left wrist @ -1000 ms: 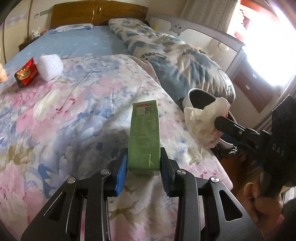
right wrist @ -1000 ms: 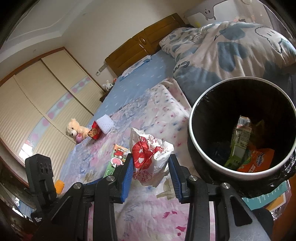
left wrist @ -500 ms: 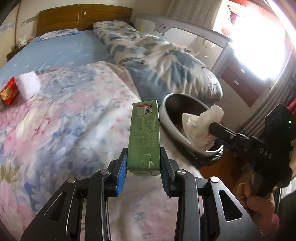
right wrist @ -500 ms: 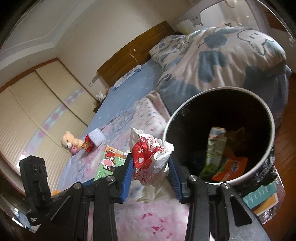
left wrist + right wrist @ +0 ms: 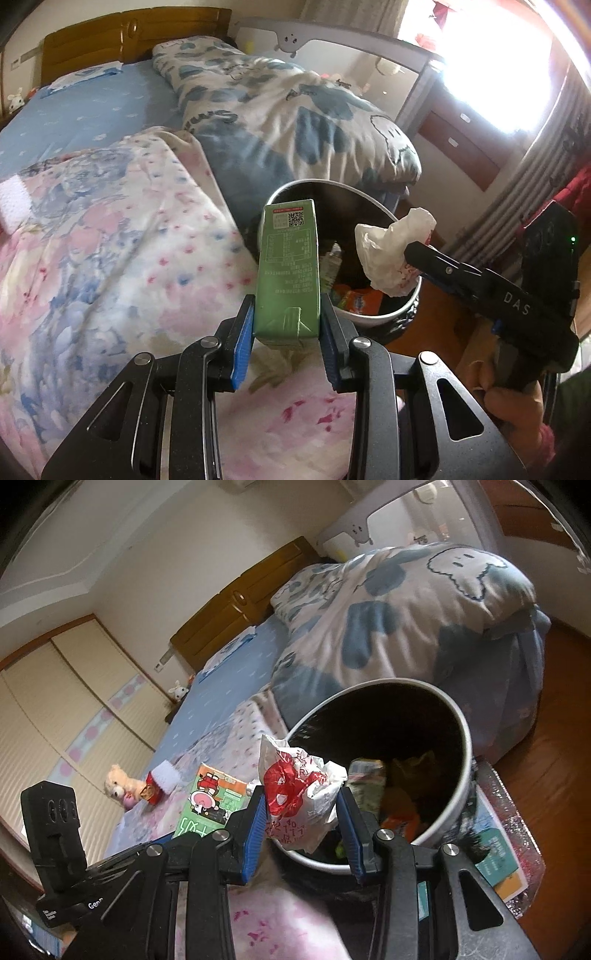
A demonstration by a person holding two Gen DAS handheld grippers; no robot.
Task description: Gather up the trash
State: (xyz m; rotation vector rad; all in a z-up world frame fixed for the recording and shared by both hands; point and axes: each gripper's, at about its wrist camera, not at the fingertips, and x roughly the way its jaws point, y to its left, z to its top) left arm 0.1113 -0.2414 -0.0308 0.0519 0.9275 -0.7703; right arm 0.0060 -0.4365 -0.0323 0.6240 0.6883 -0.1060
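My left gripper (image 5: 287,326) is shut on a tall green drink carton (image 5: 289,266), held upright just in front of the near rim of a round white bin (image 5: 384,314). My right gripper (image 5: 302,814) is shut on a crumpled white plastic bag with red print (image 5: 299,794), over the bin's (image 5: 443,827) near rim. In the left wrist view that bag (image 5: 391,251) hangs over the bin's right side. The bin is black inside and holds a carton and an orange wrapper (image 5: 400,821). The green carton (image 5: 207,805) shows to the left in the right wrist view.
The bin stands on the floor beside a bed with a floral quilt (image 5: 110,258) and a blue-and-white duvet (image 5: 295,122). Further up the bed lie a red packet (image 5: 150,792), a white foam piece (image 5: 168,777) and a teddy bear (image 5: 118,784). A booklet (image 5: 498,864) lies under the bin.
Both grippers have travelled from over the quilt toward the bin, each keeping its load. The bin now sits right behind the carton and under the bag.
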